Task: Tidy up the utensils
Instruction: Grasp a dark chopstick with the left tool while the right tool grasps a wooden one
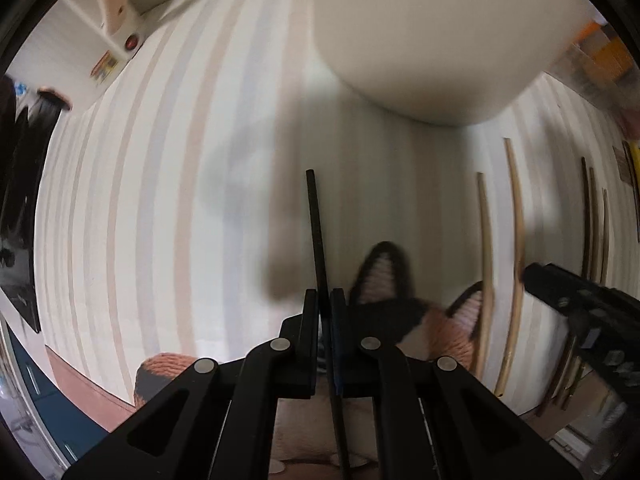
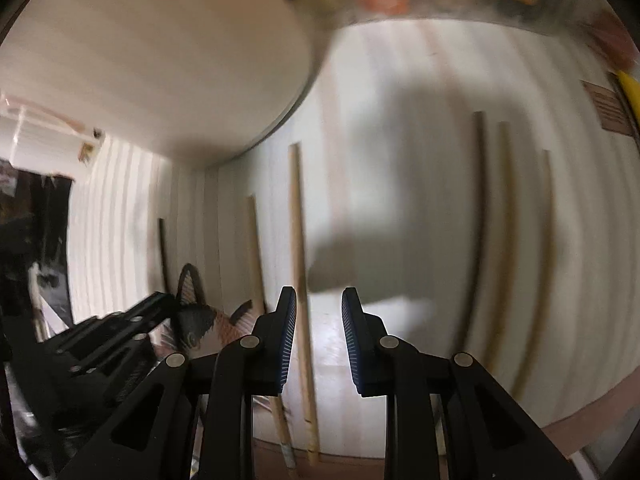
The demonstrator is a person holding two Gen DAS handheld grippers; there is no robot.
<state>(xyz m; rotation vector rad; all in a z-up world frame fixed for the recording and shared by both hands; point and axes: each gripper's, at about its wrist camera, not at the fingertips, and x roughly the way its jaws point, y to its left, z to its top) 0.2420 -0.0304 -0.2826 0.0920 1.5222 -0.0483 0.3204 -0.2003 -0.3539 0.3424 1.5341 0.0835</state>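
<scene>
Between the right hand-held gripper's (image 2: 319, 340) open jaws lies a pale chopstick (image 2: 301, 280), pointing straight ahead; the left hand-held gripper (image 1: 325, 336) grips a black chopstick (image 1: 316, 232).

I count one thin black chopstick (image 1: 316, 232) and two pale bamboo chopsticks (image 2: 298, 264) beside it. Farther right lie three darker wooden chopsticks (image 2: 478, 216). There is one large white round container (image 1: 432, 40) and one knitted cat-eared piece in black and orange (image 1: 384, 292).
</scene>
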